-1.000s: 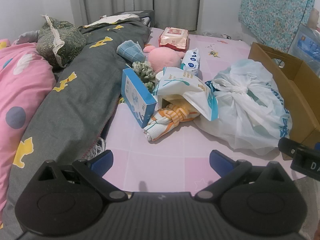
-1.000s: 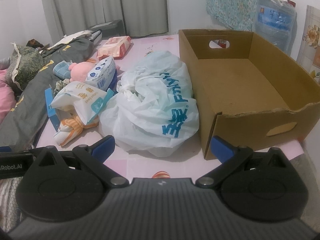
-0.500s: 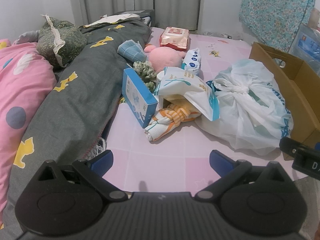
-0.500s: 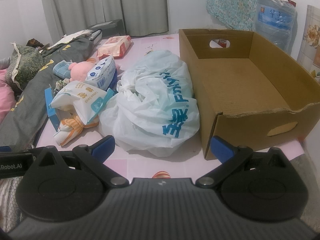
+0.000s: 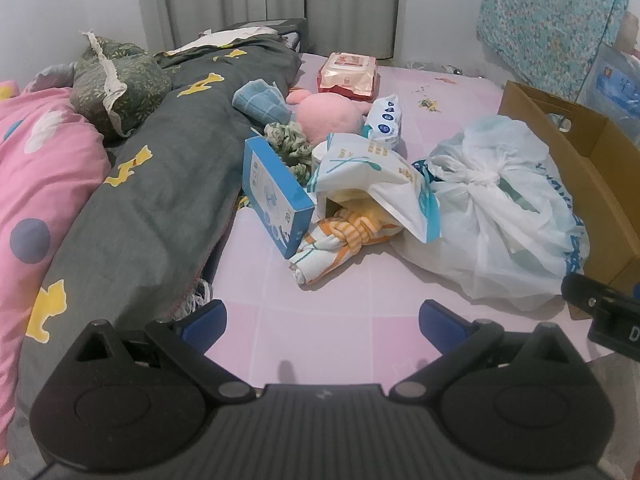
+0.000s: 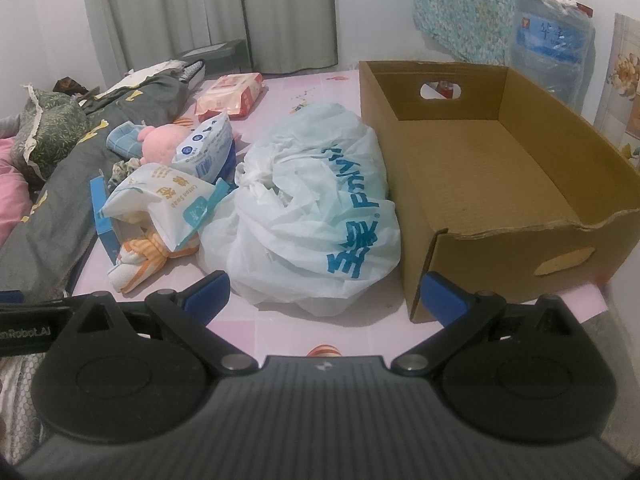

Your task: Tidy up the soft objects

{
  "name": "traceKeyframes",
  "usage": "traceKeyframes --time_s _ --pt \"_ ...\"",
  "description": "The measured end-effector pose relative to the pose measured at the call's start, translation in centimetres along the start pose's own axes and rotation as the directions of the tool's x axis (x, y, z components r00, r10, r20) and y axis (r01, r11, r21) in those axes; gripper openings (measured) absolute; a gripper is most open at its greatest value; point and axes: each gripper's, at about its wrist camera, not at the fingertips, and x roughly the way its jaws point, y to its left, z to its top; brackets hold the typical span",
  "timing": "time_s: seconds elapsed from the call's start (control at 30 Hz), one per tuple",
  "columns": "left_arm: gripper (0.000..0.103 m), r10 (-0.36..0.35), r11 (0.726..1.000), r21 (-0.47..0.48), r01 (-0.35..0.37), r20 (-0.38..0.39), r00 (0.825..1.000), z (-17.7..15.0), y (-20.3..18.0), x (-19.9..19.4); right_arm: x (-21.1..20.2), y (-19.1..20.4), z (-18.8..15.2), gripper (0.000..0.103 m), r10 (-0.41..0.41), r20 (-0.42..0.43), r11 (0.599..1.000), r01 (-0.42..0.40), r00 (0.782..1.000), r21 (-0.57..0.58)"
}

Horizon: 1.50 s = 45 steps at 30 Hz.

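A pile of soft things lies mid-bed: a tied white plastic bag (image 5: 496, 216) (image 6: 316, 208), an orange-striped cloth (image 5: 340, 240) (image 6: 148, 256), a cotton swab pack (image 5: 376, 180) (image 6: 164, 200), a pink plush (image 5: 328, 114) (image 6: 162, 142), a blue wipes pack (image 6: 206, 152) and a blue box (image 5: 276, 196). An empty cardboard box (image 6: 492, 184) (image 5: 580, 160) stands to the right. My left gripper (image 5: 322, 324) is open near the bed's front edge, holding nothing. My right gripper (image 6: 324, 292) is open just before the white bag.
A grey quilt with yellow shapes (image 5: 160, 184), a pink blanket (image 5: 36, 184) and a green pillow (image 5: 120, 88) fill the left side. A pink wipes pack (image 5: 347, 74) lies at the back. A water jug (image 6: 554, 60) stands behind the box.
The left wrist view has shifted very slightly; both grippers stay open and nothing on the bed has moved.
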Motion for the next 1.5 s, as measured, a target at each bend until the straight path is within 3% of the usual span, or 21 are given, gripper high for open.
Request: traceKeyframes --time_s 0.2,0.5,0.63,0.77,0.83,0.93,1.0,1.13,1.23,1.3,1.4,1.5 --pt "0.103 0.009 1.000 0.011 -0.009 0.013 1.000 0.6 0.2 0.1 -0.1 0.0 0.4 0.102 0.020 0.019 1.000 -0.020 1.000 -0.005" --pt "0.103 0.019 1.000 -0.002 -0.019 0.056 0.998 2.1 1.8 0.6 -0.9 1.0 3.6 0.102 0.080 0.125 0.992 -0.067 0.989 -0.105" --pt "0.103 -0.010 0.999 -0.045 0.015 0.095 0.995 2.5 3.2 1.2 -0.9 2.1 5.4 0.102 0.202 0.149 0.972 -0.179 0.968 -0.154" --pt "0.101 -0.045 0.994 -0.090 0.058 0.140 0.989 3.3 4.8 2.1 0.0 3.3 7.9 0.102 0.391 0.124 0.918 -0.376 0.912 -0.127" --pt "0.098 -0.041 0.992 -0.111 0.061 0.167 0.985 4.3 5.5 2.6 0.5 3.9 9.2 0.102 0.451 0.122 0.892 -0.441 0.884 -0.100" --pt "0.090 -0.026 0.990 -0.132 0.051 0.186 0.982 5.9 6.3 3.6 0.9 4.7 9.9 0.102 0.458 0.150 0.889 -0.450 0.876 -0.084" --pt "0.074 -0.023 0.986 -0.157 0.052 0.183 0.983 7.2 7.0 4.5 1.3 5.1 9.6 0.102 0.452 0.158 0.892 -0.444 0.878 -0.086" --pt "0.061 -0.069 0.970 -0.220 0.101 0.148 0.987 9.5 8.3 7.0 2.7 6.4 8.4 0.099 0.410 0.145 0.909 -0.389 0.901 -0.150" --pt "0.055 -0.085 0.974 -0.200 0.106 0.113 0.990 10.4 7.8 9.0 4.1 7.1 7.4 0.099 0.392 0.129 0.911 -0.366 0.911 -0.191" --pt "0.040 -0.076 0.980 -0.181 0.088 0.072 0.994 10.7 7.4 10.3 4.7 7.7 6.9 0.097 0.397 0.118 0.907 -0.369 0.910 -0.203" --pt "0.035 -0.072 0.985 -0.157 0.075 0.026 0.997 10.4 6.9 11.9 5.4 8.4 6.3 0.096 0.413 0.101 0.898 -0.387 0.905 -0.210" --pt "0.035 -0.052 0.988 -0.145 0.058 0.044 0.998 10.0 7.0 11.3 6.1 8.5 5.9 0.095 0.425 0.071 0.893 -0.405 0.902 -0.199"
